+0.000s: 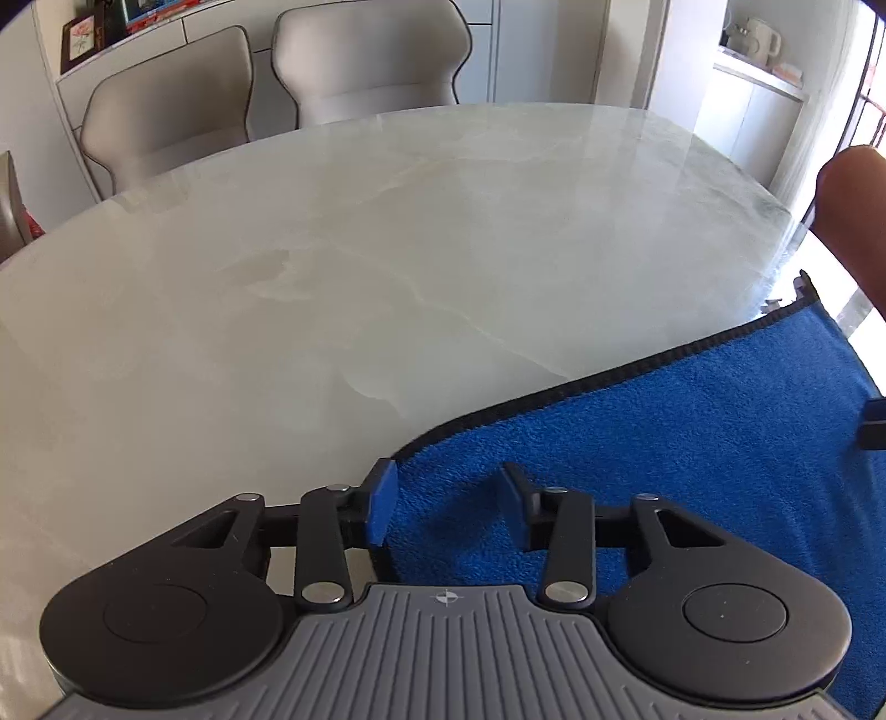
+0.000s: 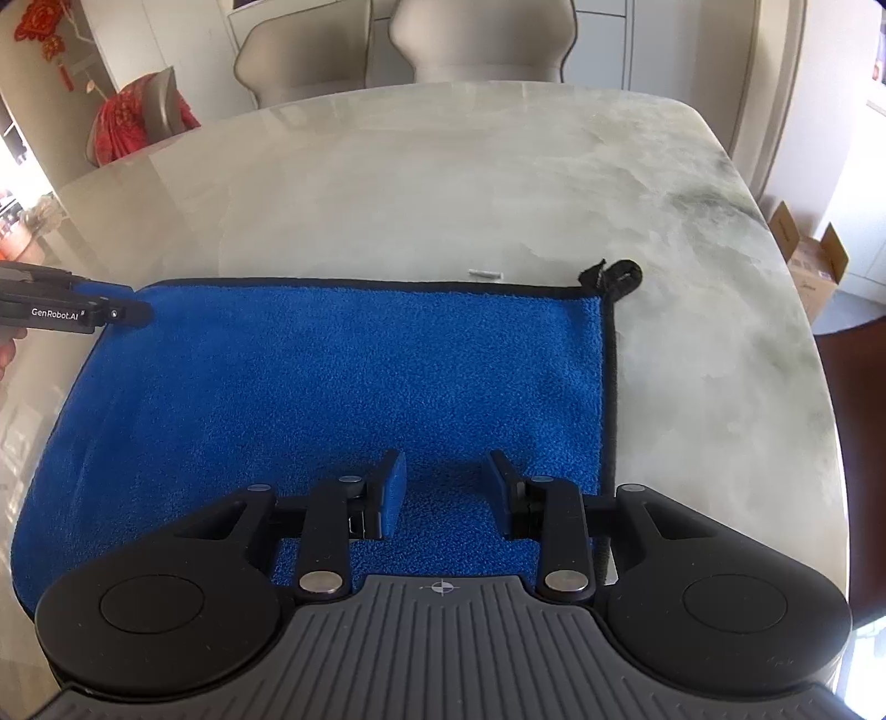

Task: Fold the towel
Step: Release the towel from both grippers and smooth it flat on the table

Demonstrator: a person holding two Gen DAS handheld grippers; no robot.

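Marble table (image 2: 498,183), chairs (image 1: 365,61), cardboard box (image 2: 811,260)

Legible text, one item: "GenRobot.AI", white lettering on the black side of the left gripper (image 2: 119,314), seen at the left edge of the right wrist view. Printing on the cardboard box (image 2: 811,260) beside the table too small to read

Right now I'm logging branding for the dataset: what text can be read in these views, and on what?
"GenRobot.AI": white print on the side of the left gripper, seen in the right wrist view.
Cardboard box: print too small to read.
Red hanging ornament: blurred, unreadable.
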